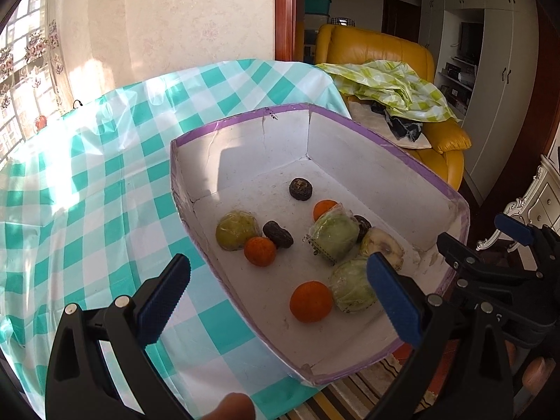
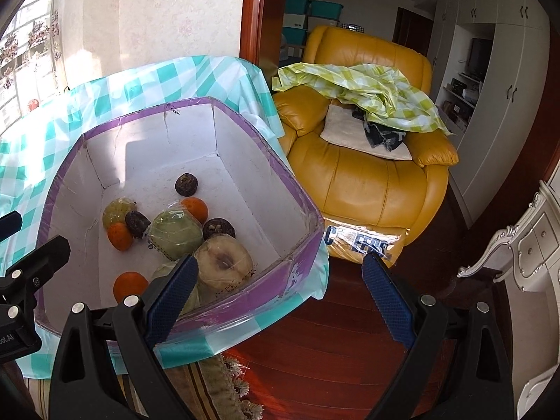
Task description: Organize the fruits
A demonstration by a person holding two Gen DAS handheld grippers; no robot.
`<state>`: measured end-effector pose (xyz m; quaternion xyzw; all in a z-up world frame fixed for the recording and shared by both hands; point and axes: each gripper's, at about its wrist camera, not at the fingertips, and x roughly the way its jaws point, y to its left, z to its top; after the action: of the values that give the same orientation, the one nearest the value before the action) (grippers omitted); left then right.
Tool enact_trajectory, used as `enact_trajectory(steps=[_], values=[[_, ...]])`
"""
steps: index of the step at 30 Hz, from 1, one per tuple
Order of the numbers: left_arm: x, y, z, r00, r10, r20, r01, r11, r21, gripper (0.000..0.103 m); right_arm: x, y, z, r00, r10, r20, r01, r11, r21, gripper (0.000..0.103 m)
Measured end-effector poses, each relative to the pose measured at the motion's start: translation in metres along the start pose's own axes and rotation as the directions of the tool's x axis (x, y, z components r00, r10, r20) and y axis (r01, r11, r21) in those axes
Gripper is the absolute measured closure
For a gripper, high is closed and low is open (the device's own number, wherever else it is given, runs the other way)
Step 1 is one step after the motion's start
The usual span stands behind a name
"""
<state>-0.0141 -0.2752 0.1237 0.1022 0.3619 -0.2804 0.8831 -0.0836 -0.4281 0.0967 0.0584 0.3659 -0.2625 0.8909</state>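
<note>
A white box with a purple rim sits at the corner of a table under a teal checked cloth. Inside lie several fruits: oranges, wrapped green fruits, dark round fruits and a pale wrapped fruit. My left gripper hovers open over the box's near end, nothing between its fingers. My right gripper stands open over the box's near right corner, empty. It also shows at the right of the left wrist view.
A yellow leather armchair with a green checked cloth and a cushion stands just beyond the table's right edge. White cabinets line the far right. A striped rug and red wooden floor lie below.
</note>
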Motion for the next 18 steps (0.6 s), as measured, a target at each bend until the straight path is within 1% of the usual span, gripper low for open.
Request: enact_trajectory(steps=[3,5,10,13,18], values=[[0.0018,0.0020,-0.0001,0.999,-0.049,-0.009,0.049,0.999,-0.014,0.002,-0.0008,0.0015,-0.0003,1.000,-0.006,0.005,0.006,1.000,-0.006,0.012],[0.0021,0.0007,0.0004,0.999,-0.035,-0.010,0.035,0.999,-0.011,0.002,-0.0012,0.0022,0.0004,1.000,-0.010,0.007,0.010,1.000,-0.008,0.012],[0.0020,-0.0024,0.0009,0.999,-0.045,-0.016,0.045,0.999,-0.001,0.002,-0.0034,0.0024,0.0015,1.000,-0.016,0.015,0.017,1.000,-0.015,0.012],[0.0031,-0.0024,0.0005,0.999,-0.037,-0.026,0.037,0.999,-0.001,0.002,-0.0041,0.0033,0.0018,1.000,-0.025,0.017,0.025,0.999,-0.022,0.012],[0.0047,-0.0003,0.0000,0.998,-0.059,-0.039,0.058,0.998,-0.015,0.002,-0.0044,0.0033,0.0017,1.000,-0.025,0.016,0.025,0.999,-0.024,0.012]])
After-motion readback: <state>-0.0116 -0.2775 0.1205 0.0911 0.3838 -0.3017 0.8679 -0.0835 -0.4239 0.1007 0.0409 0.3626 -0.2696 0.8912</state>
